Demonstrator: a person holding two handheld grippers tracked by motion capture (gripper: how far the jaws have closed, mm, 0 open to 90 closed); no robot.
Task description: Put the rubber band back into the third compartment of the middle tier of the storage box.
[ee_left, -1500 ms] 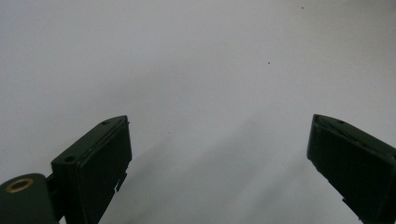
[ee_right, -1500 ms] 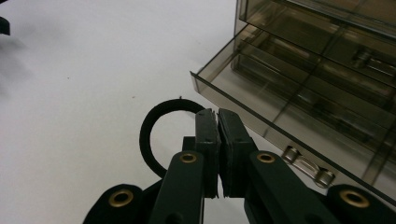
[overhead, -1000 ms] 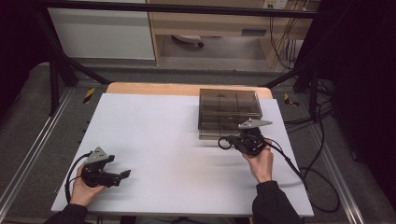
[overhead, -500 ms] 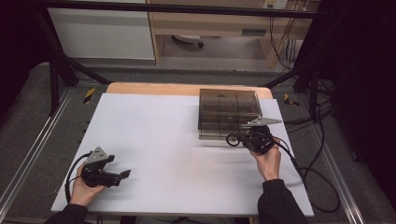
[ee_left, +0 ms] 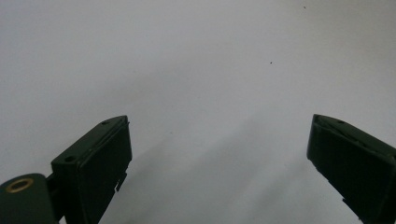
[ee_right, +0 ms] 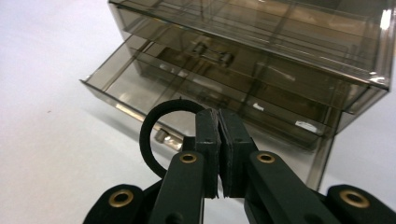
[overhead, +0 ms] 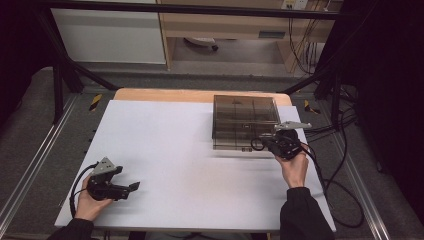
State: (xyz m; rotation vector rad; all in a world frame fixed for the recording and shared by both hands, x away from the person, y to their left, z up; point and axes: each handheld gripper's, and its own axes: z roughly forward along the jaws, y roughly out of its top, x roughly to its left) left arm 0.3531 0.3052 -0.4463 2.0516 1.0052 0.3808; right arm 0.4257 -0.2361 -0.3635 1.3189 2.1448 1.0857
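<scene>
Before the drawer box, your right gripper pinches a black ring; your left gripper rests open.

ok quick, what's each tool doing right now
left tool: open, nothing between its jaws
right tool: closed on a black hair tie, by the drawer box

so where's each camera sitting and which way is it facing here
High view: fixed above the person's side, looking forward and down on the white table; both forearms, the left gripper and the right gripper show.
Left gripper view: rides the left gripper, facing bare table between its open jaws.
Right gripper view: rides the right gripper, shut on a black ring, facing the smoky drawer box with its bottom drawer out.
Shared: the high and right gripper views both show the box and the ring.
</scene>
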